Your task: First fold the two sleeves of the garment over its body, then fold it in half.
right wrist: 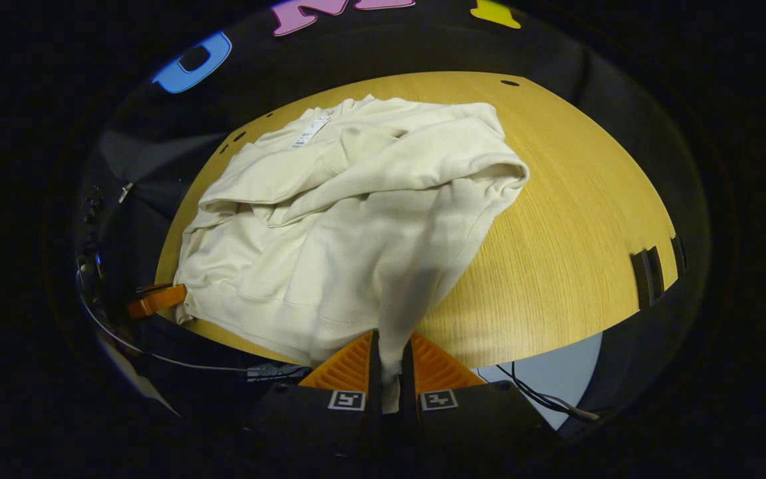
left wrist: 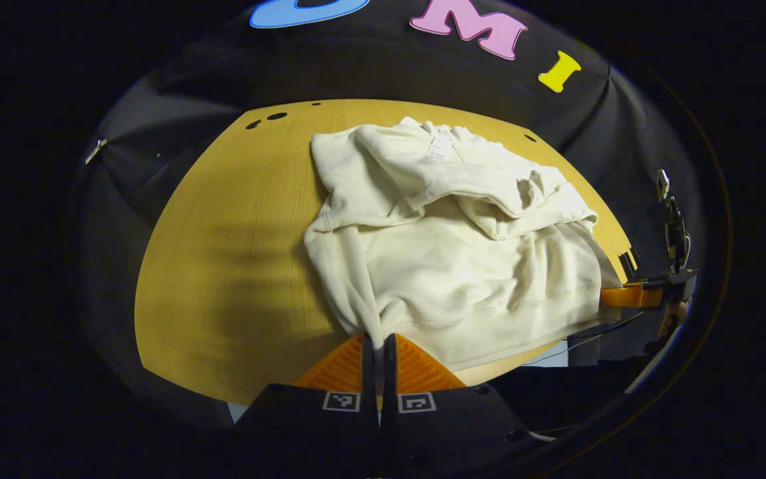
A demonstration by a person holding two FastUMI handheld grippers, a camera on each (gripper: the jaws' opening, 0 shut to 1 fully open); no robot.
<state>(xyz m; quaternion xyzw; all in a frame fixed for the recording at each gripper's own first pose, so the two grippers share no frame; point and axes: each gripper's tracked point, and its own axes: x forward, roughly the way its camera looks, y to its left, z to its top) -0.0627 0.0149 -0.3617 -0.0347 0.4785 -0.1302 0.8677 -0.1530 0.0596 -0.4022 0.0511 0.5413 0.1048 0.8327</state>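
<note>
A cream sweatshirt (left wrist: 463, 259) lies on the wooden table (left wrist: 237, 266), both sleeves folded across its body, neck label at the far end. My left gripper (left wrist: 378, 346) is shut on the hem's left corner at the near edge. In the right gripper view the same sweatshirt (right wrist: 330, 233) spreads across the table (right wrist: 569, 233), and my right gripper (right wrist: 391, 356) is shut on the hem's right corner, the cloth rising in a ridge from between its fingers. The right gripper (left wrist: 629, 294) also shows at the garment's right corner in the left gripper view; the left gripper (right wrist: 157, 299) shows at the left corner in the right gripper view.
Black cloth walls surround the round table. Small holes (left wrist: 264, 120) mark the far tabletop. Dark clips (right wrist: 645, 276) sit at the table's right rim. A thin cable (right wrist: 536, 392) trails over pale floor near the front edge.
</note>
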